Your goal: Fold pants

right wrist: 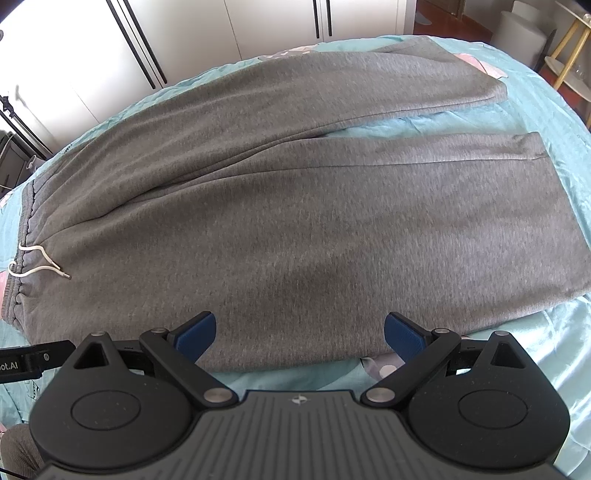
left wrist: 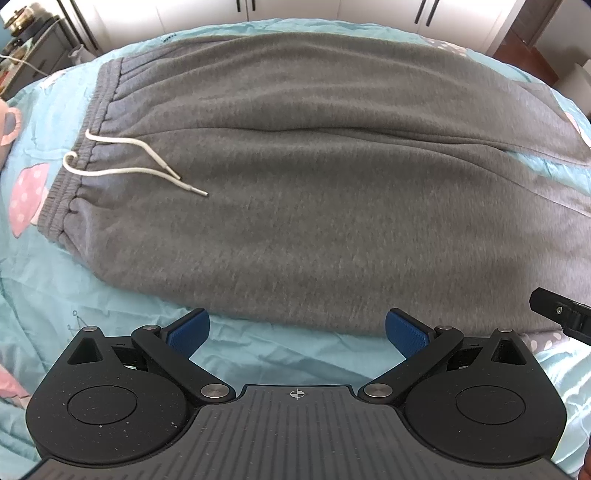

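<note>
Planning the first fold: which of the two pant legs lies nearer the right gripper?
The near leg, whose edge lies between the open jaws of the right gripper; the far leg angles away toward the wardrobe.

Grey pants (left wrist: 314,184): in the left wrist view both leg ends run out of frame at 3 o'clock. In the right wrist view the pants (right wrist: 295,221) lose the waistband's near end past the edge at 9 o'clock, and the near hem passes under the right gripper (right wrist: 300,334). Right gripper (left wrist: 561,314) in the left wrist view: only a black tip enters at 4 o'clock. Left gripper (right wrist: 33,363) in the right wrist view: a lettered black bar, its print cut off at 9 o'clock. Shelf clutter (left wrist: 22,22) at 10 o'clock: too small and blurred to identify.
</note>
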A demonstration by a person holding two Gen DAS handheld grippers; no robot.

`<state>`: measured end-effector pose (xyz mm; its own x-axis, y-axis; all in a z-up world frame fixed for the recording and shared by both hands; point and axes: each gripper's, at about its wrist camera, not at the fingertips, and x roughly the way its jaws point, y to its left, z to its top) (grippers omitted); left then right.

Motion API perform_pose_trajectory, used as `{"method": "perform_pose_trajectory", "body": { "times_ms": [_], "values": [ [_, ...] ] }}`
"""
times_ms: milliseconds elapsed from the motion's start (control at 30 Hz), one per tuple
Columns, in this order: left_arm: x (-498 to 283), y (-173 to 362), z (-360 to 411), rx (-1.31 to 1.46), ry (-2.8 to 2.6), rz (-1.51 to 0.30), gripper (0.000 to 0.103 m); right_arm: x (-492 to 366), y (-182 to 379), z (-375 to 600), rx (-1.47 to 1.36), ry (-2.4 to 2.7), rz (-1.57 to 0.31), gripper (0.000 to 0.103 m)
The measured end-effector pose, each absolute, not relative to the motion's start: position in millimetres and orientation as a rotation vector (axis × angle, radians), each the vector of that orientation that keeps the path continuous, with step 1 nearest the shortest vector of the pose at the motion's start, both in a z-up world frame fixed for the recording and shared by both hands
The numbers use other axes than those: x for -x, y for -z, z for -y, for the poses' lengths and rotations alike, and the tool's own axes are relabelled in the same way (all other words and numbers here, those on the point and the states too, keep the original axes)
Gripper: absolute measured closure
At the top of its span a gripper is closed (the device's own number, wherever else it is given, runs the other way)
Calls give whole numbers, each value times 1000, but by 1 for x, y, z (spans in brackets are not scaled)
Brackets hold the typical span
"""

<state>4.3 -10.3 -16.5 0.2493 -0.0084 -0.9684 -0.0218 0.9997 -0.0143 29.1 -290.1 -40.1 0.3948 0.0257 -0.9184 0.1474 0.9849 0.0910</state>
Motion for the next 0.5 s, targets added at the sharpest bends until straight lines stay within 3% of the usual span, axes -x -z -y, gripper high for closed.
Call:
{"method": "perform_pose_trajectory", "body": {
  "times_ms": [500],
  "values": [
    [-6, 20, 10, 36, -8, -1331, 0, -30, 41, 292, -174, 82, -1165, 5]
  ]
}}
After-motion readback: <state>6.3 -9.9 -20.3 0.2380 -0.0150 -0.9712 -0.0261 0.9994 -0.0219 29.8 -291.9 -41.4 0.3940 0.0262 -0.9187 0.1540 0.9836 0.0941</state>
